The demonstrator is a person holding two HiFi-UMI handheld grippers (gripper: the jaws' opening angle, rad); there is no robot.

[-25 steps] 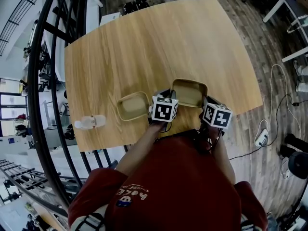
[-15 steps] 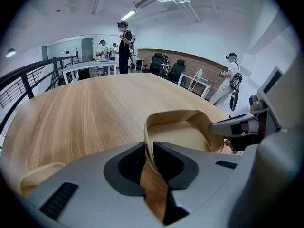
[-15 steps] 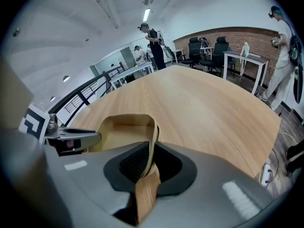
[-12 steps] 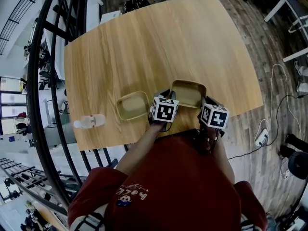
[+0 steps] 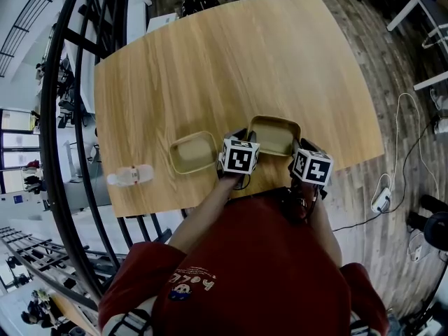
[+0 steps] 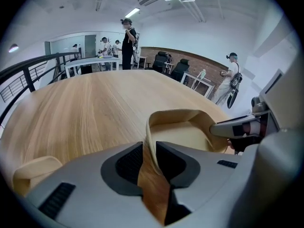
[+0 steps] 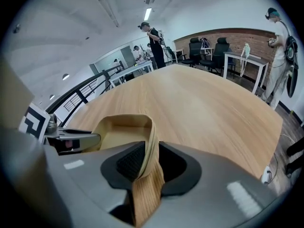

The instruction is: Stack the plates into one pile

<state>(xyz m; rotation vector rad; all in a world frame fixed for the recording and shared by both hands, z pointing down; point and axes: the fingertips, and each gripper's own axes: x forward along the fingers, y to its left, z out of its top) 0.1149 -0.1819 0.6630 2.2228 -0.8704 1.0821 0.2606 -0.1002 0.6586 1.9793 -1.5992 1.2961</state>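
Observation:
Two beige rectangular plates lie on the wooden table (image 5: 210, 61). One plate (image 5: 192, 152) (image 6: 35, 172) sits alone at the left. The other plate (image 5: 274, 135) (image 6: 183, 132) (image 7: 121, 129) lies near the front edge with both grippers at its near rim. My left gripper (image 5: 240, 137) (image 6: 150, 158) straddles the rim's left corner. My right gripper (image 5: 297, 147) (image 7: 151, 160) straddles the right corner. Both sets of jaws have just been opening. The thin rim stands between the pads with a gap beside it, so neither pair presses on it.
A white bottle-like object (image 5: 129, 177) lies near the table's front left edge. A black curved railing (image 5: 52, 117) runs along the left. People (image 6: 128, 44) stand beyond the far end of the table. A white cable (image 5: 402, 138) lies on the floor at the right.

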